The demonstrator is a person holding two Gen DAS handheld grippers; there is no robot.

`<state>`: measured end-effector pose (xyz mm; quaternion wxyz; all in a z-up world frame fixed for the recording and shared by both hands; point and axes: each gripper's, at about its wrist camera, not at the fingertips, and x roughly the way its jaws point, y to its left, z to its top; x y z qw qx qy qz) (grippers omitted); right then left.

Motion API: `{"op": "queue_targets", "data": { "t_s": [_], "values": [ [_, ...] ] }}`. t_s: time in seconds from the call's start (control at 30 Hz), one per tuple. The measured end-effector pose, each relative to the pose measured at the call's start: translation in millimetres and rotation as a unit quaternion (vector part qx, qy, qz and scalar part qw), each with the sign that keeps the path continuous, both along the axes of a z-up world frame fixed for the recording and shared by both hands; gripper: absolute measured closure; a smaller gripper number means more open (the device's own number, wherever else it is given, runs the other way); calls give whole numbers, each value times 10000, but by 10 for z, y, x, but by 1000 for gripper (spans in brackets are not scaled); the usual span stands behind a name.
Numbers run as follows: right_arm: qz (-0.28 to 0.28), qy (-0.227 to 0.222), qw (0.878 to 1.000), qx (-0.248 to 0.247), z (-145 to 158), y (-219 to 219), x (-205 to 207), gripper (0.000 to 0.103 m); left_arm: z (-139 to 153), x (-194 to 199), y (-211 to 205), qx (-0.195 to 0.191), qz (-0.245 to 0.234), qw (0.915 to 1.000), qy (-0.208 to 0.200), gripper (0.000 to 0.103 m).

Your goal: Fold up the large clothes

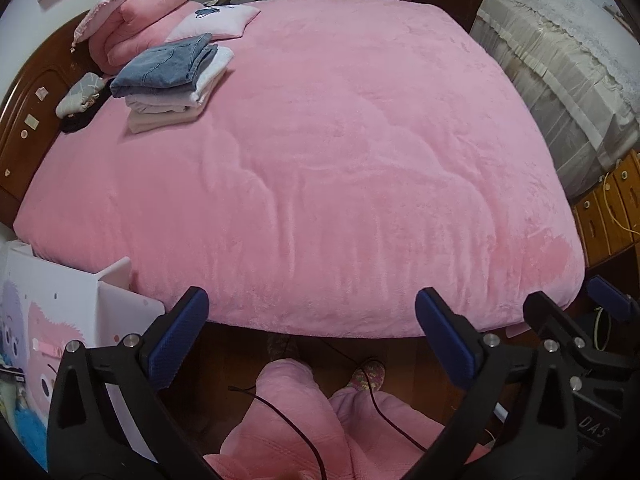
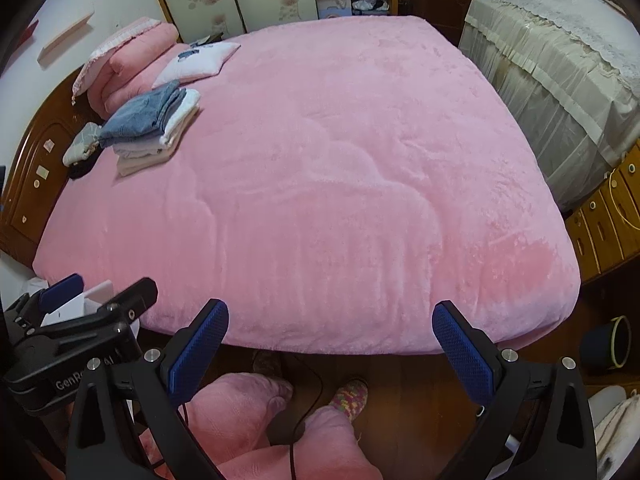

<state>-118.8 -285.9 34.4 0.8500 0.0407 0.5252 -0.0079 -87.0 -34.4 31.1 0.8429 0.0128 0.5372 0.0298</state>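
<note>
Stack of folded clothes: lower layers hidden under the folded jeans; garment types below cannot be told. Dark item beside the stack, partly under a patterned cloth: unidentifiable. Print on the small pillow too small to read. Person's legs cut off by the lower edge in both views. Right gripper cut off at the right edge of the left wrist view. Shelf contents behind the bed blurred.
</note>
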Motion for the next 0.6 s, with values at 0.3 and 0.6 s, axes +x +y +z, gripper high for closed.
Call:
{"op": "queue_targets", "data": {
  "t_s": [0.3,0.6],
  "values": [
    [-16,-109,9999,-57,162,118,-55,0,29,-44,11,-50,9,10000,-52,1],
    [19,-165,9998,-124,231,76,-83,0,47,-69,-32,-61,35,9999,-76,1]
  ]
}}
